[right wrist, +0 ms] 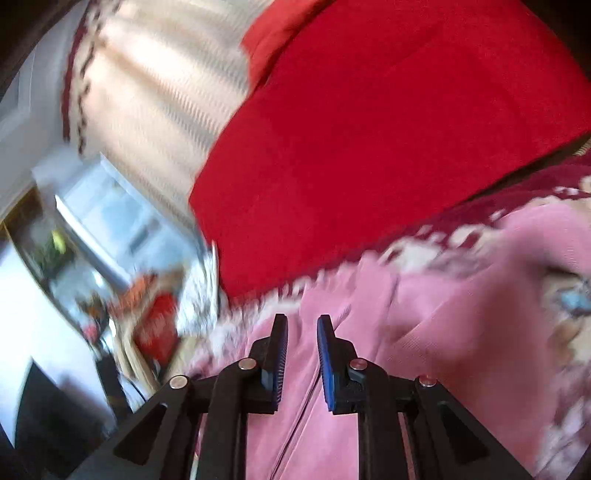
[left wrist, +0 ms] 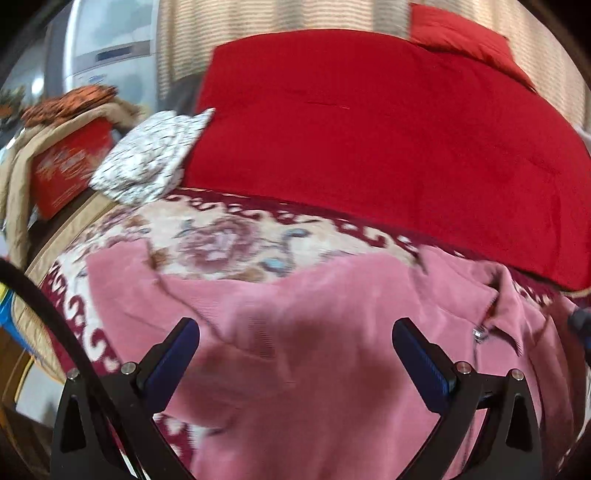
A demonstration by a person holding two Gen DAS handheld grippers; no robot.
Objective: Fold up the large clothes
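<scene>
A large pink corduroy garment (left wrist: 314, 332) lies spread on a bed with a floral cream and maroon cover (left wrist: 229, 236). Its collar and a button (left wrist: 478, 332) sit at the right in the left wrist view. My left gripper (left wrist: 295, 325) hangs wide open just above the garment's middle, holding nothing. In the right wrist view, which is blurred, the same pink garment (right wrist: 443, 332) lies below my right gripper (right wrist: 302, 321). Its jaws stand narrowly apart with a visible gap, over a seam or zip line of the garment, and nothing shows between them.
A thick folded red quilt (left wrist: 369, 129) fills the far side of the bed, also in the right wrist view (right wrist: 369, 147). A folded white patterned cloth (left wrist: 147, 158) lies at its left end. A red box (left wrist: 70, 173) under beige cloth stands at far left. Striped curtains (left wrist: 258, 18) hang behind.
</scene>
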